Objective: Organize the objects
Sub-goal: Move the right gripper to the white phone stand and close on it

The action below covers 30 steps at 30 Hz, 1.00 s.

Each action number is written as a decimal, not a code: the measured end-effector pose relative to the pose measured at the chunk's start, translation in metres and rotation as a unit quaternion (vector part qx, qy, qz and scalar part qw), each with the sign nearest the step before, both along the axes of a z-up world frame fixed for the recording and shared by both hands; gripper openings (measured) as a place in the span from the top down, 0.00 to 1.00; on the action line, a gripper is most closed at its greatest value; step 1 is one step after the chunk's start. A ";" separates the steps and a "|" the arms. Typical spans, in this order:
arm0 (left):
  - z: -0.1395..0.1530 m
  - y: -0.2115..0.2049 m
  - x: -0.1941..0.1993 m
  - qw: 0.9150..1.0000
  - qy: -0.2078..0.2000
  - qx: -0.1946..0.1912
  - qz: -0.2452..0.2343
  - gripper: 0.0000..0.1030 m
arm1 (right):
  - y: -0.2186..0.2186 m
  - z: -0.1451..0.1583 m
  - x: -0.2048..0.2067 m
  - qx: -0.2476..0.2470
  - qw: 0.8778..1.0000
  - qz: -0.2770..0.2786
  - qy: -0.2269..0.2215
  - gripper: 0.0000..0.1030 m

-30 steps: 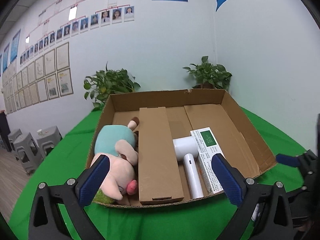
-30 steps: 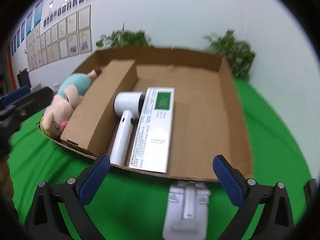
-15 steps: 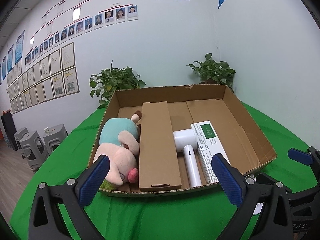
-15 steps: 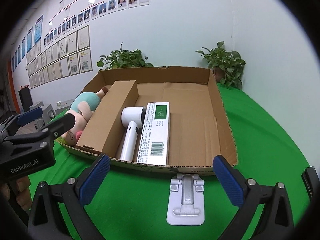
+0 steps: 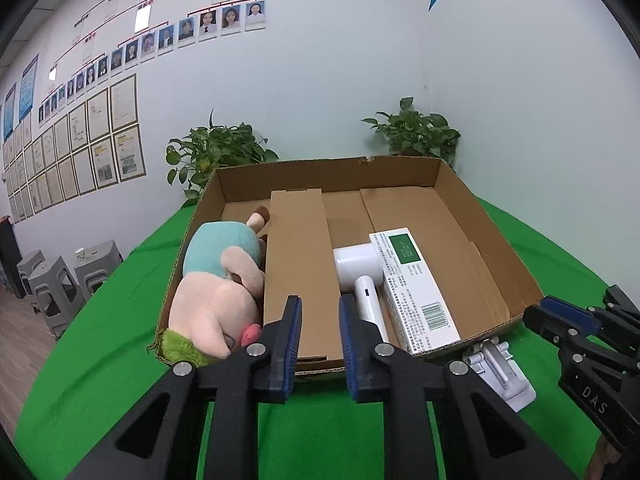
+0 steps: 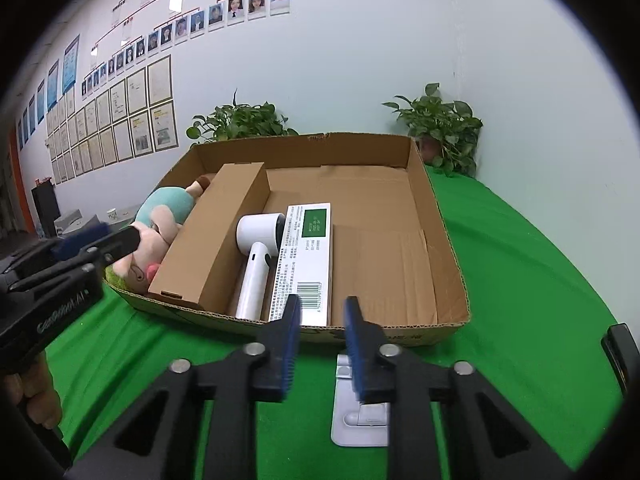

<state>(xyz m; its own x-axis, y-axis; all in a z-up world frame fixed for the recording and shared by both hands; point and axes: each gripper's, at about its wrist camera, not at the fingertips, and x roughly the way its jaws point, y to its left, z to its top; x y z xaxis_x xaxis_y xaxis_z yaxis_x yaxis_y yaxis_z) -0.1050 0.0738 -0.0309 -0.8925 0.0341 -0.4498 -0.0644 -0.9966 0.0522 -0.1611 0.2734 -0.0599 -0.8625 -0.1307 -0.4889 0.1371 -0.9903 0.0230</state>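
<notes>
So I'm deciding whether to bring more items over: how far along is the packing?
Done: the plush toy, brown carton, white hair dryer and green-labelled box lie in the cardboard tray. In hand: nothing; left gripper and right gripper have just closed empty. Left: the white stand on the green cloth.

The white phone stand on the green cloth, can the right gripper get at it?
Probably yes: the white phone stand lies outside the cardboard box, just under the shut right gripper, nothing covering it.
</notes>
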 end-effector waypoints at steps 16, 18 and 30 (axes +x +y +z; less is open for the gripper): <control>-0.002 -0.014 0.008 0.999 0.015 0.032 0.025 0.01 | 0.005 0.002 0.004 -0.002 1.000 0.013 -0.001 0.01; -0.003 -0.015 0.009 0.999 0.012 0.033 0.025 0.01 | 0.006 0.002 0.005 -0.007 1.000 0.021 -0.001 0.01; -0.039 -0.014 0.008 0.997 -0.053 0.048 -0.038 0.01 | 0.037 -0.044 -0.003 -0.007 0.995 0.026 -0.100 0.01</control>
